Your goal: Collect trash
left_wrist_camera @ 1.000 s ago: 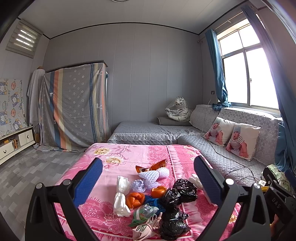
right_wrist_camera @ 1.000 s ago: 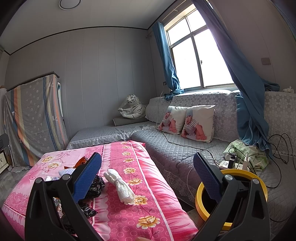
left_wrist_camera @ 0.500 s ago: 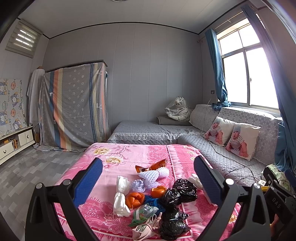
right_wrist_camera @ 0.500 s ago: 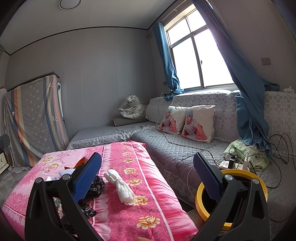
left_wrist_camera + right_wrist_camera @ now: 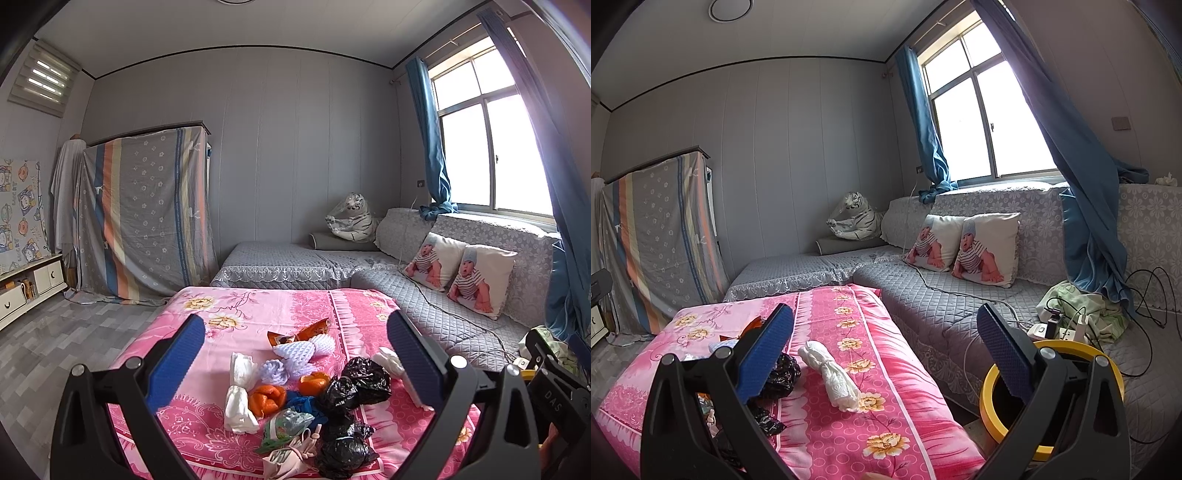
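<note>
Crumpled black plastic bags [image 5: 354, 387], orange peels [image 5: 266, 398] and white paper wads [image 5: 240, 402] lie near the front edge of the pink flowered table cloth [image 5: 258, 306]. Left gripper [image 5: 295, 363] and right gripper [image 5: 884, 354] hang wide apart, holding nothing. Yellow-rimmed round bin [image 5: 1108, 354] is partly hidden.

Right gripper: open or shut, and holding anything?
Open. The right gripper has its blue pads spread wide, nothing between them.

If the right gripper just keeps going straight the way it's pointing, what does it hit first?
Probably the grey sofa seat beyond the pink table's corner. The open right gripper aims past the white paper wad, which lies left of that line. Depth is uncertain.
</note>
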The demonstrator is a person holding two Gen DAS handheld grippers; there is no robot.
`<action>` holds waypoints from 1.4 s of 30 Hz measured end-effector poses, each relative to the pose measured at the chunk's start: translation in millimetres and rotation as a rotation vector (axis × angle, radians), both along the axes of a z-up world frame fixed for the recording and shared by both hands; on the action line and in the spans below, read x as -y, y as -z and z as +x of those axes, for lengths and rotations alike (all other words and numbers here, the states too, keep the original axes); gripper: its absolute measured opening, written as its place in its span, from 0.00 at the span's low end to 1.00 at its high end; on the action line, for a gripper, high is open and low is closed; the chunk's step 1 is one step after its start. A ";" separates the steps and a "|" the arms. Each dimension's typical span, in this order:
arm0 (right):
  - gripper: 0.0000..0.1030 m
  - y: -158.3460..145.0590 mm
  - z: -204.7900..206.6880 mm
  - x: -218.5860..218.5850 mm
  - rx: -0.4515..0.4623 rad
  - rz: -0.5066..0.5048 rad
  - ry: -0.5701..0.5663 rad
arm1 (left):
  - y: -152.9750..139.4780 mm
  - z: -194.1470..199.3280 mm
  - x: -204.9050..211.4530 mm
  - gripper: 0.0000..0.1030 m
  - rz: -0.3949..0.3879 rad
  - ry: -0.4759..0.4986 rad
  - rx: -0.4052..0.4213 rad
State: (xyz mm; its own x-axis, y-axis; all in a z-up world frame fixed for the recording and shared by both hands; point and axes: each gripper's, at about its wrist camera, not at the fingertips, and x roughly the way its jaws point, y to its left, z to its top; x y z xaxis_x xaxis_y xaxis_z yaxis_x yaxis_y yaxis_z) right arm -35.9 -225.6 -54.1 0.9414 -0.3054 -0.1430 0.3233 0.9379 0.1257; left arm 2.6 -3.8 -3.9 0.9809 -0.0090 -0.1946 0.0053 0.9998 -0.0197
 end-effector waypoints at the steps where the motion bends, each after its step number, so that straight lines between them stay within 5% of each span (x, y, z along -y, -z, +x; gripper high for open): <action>1: 0.92 0.0 0.3 -0.2 0.000 0.000 0.000 | 0.3 0.6 -0.8 0.92 -0.002 -0.003 -0.002; 11: 0.92 -1.8 9.8 10.3 -0.005 -0.002 -0.022 | 11.4 17.6 -24.9 0.93 -0.052 0.122 -0.057; 16: 0.92 1.9 28.2 23.0 -0.030 0.066 -0.149 | 26.2 12.5 -45.9 0.92 -0.069 0.203 0.016; 20: 0.92 9.1 43.0 28.1 -0.061 0.080 -0.182 | 45.2 27.3 -58.3 0.92 -0.019 0.186 -0.086; 26: 0.92 29.1 73.9 25.0 -0.147 0.051 -0.290 | 86.0 41.9 -75.8 0.92 -0.029 0.324 -0.288; 30: 0.92 45.5 99.0 23.4 -0.228 0.067 -0.374 | 114.5 49.2 -73.2 0.92 0.063 0.341 -0.394; 34: 0.92 62.2 119.3 9.6 -0.297 0.000 -0.451 | 134.2 46.6 -57.9 0.93 0.222 0.436 -0.412; 38: 0.92 76.5 140.2 -5.2 -0.377 -0.096 -0.542 | 146.0 58.8 -56.9 0.93 0.184 0.542 -0.490; 42: 0.92 81.1 156.2 -13.3 -0.422 -0.168 -0.580 | 156.7 75.5 -57.0 0.93 0.164 0.542 -0.573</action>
